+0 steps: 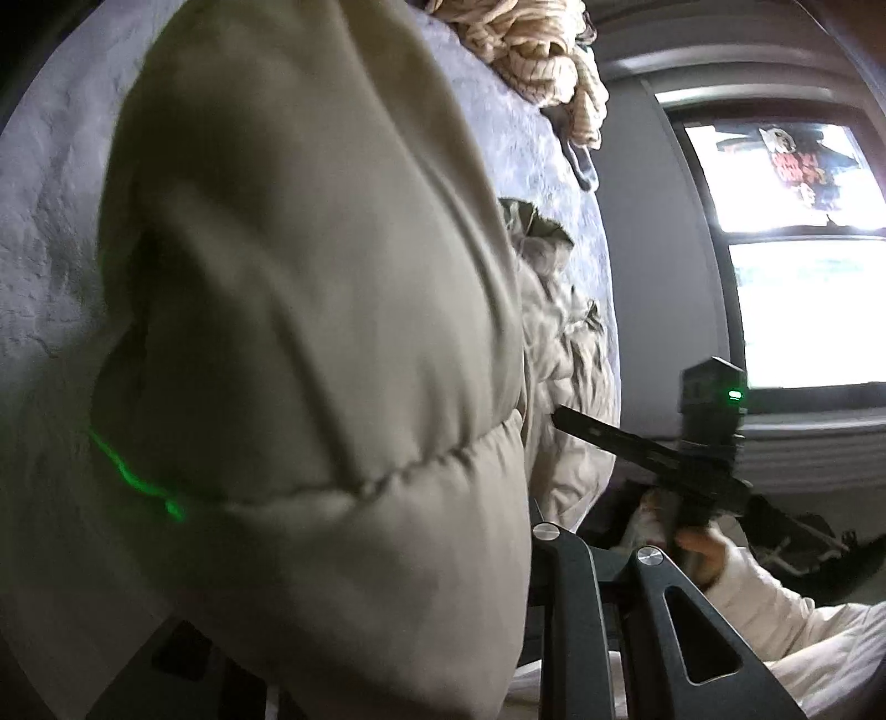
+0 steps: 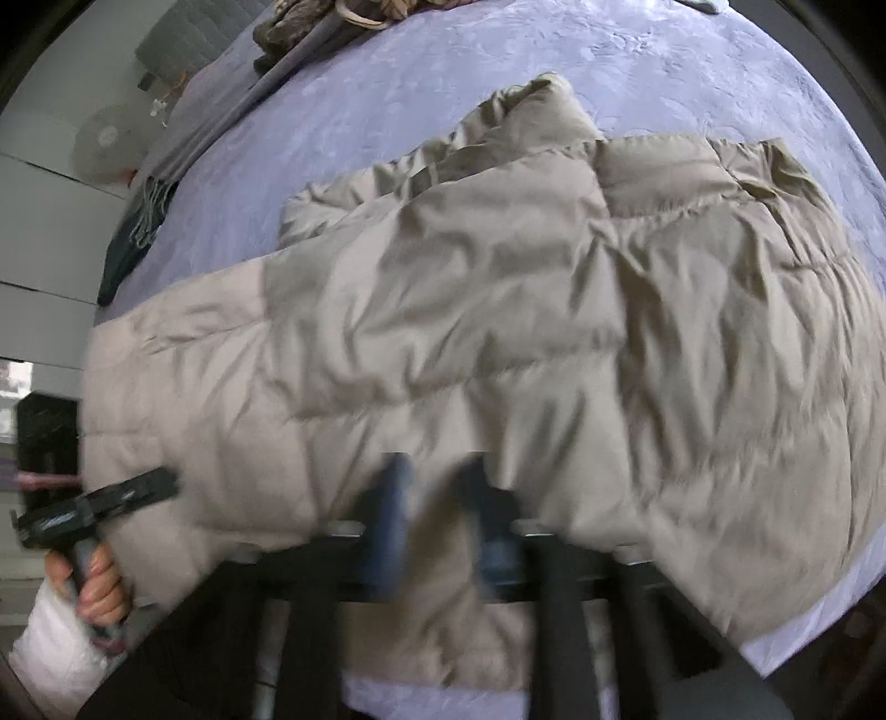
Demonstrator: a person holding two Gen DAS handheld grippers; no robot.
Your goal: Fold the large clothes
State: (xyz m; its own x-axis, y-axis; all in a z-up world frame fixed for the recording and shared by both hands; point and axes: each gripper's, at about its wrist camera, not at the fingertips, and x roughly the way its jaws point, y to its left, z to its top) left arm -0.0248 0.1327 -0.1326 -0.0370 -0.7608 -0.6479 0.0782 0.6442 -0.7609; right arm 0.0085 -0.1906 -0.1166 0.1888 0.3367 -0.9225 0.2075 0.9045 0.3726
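A large beige puffer jacket (image 2: 470, 332) lies across the lavender bed cover (image 2: 498, 83). In the left wrist view the jacket (image 1: 310, 332) fills the frame close up and drapes over my left gripper, hiding its fingertips. My left gripper also shows in the right wrist view (image 2: 149, 487) at the jacket's left edge, with fabric at its fingers. My right gripper (image 2: 437, 498) sits at the jacket's near hem, blurred, fingers a little apart with fabric between them. It also shows in the left wrist view (image 1: 565, 418), reaching into the jacket's far side.
A cream knitted garment (image 1: 531, 50) lies at the far end of the bed. A grey scarf and dark clothes (image 2: 166, 183) hang over the bed's left edge. A bright window (image 1: 803, 266) is to the right. A white fan (image 2: 102, 147) stands beside the bed.
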